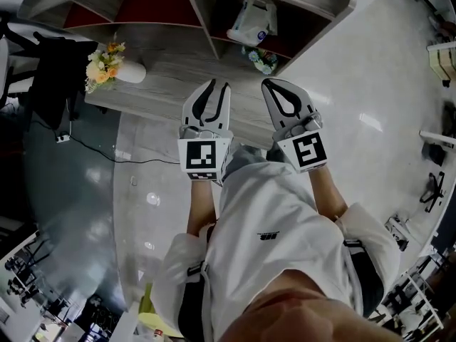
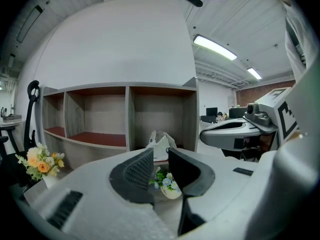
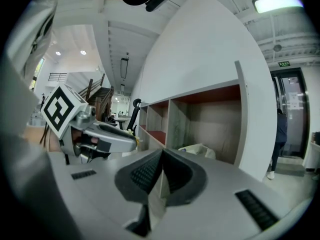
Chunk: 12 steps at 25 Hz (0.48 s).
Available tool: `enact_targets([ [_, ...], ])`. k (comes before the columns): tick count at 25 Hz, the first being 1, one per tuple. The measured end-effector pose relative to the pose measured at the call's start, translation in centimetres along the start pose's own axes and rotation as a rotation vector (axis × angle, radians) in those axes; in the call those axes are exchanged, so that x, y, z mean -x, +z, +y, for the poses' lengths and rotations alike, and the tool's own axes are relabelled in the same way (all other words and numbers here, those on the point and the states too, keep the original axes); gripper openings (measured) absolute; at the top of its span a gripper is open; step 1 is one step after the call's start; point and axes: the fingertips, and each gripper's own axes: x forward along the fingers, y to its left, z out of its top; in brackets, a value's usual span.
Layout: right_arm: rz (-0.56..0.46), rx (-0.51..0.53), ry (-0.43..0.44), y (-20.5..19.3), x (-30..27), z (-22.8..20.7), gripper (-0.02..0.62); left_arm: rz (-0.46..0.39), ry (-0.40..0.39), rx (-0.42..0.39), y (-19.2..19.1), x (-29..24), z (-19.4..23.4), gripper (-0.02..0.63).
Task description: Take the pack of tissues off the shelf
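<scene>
Up at one o'clock in the head view, the pack of tissues sits in the right-hand compartment of the shelf, wrapped in loose white plastic. Both tools hover over the wooden surface in front of it, well short of the pack. The left tool is released, its jaws partly apart with nothing between them. Through its own gap the pack shows at twelve o'clock, beyond a small pot of blue flowers. The right tool is clenched on nothing, pads pressed together, and the pack lies at about two o'clock of its tips.

The step in hand looks like the reach. To do it well, spread the jaws wide before entering the compartment: the right tool cannot take anything as it stands, and the left one looks too narrow for the pack. That pot stands on the surface just in front of the compartment, at six o'clock of the pack, so the approach should pass above it or to one side. The wrapper looks slack, so gripping the firm body rather than the loose film should keep it from slipping. A yellow bouquet at nine o'clock is well clear.
</scene>
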Motion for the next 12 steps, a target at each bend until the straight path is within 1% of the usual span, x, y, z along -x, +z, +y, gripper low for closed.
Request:
enact_targets([
  [12, 0.012, -0.030, 0.048, -1.5, -3.1, -2.0, 0.026, 0.028, 0.010, -0.014, -0.9, -4.7, 1.8, 0.109],
])
